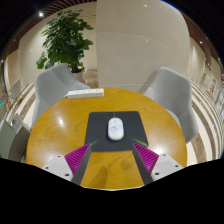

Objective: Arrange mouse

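Note:
A white mouse (115, 127) lies in the middle of a dark grey mouse mat (103, 139) on a round wooden table (60, 125). My gripper (112, 160) is open, its two pink-padded fingers (77, 158) spread wide with nothing between them. The mouse sits beyond the fingertips, centred between the two fingers. The fingertips hover over the near corners of the mat.
Two grey chairs stand at the far side of the table, one at the left (55, 84) and one at the right (172, 92). A white flat object (86, 93) lies at the table's far edge. A large green plant (67, 40) stands behind.

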The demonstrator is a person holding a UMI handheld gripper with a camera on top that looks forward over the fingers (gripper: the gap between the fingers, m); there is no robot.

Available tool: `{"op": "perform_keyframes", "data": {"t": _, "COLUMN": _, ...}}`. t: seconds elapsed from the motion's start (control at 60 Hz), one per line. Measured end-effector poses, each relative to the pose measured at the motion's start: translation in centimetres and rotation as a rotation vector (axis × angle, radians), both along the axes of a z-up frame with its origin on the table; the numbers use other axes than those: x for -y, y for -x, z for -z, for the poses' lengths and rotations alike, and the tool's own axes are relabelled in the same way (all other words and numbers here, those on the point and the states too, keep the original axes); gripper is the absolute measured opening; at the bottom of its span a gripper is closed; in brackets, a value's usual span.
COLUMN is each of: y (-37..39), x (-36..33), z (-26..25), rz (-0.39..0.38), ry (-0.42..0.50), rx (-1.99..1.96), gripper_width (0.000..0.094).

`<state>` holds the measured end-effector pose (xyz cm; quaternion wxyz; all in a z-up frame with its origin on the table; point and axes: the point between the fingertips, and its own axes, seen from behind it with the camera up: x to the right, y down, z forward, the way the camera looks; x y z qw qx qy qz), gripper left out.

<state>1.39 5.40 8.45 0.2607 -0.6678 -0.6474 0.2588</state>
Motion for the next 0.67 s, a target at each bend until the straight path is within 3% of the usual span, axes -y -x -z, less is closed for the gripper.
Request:
{"op": "perform_keyframes", "data": {"t": 0.3, "y": -15.7, "x": 1.9, "z": -0.6, "rz": 0.054, "ry": 0.008, "rx": 0.087, "gripper_width": 0.086}}
{"op": "perform_keyframes", "data": {"t": 0.667, "y": -17.6, "x": 2.3, "z": -0.8, "rz": 0.078, "ry": -0.029, "rx": 0.066, "gripper_width": 0.0856}}
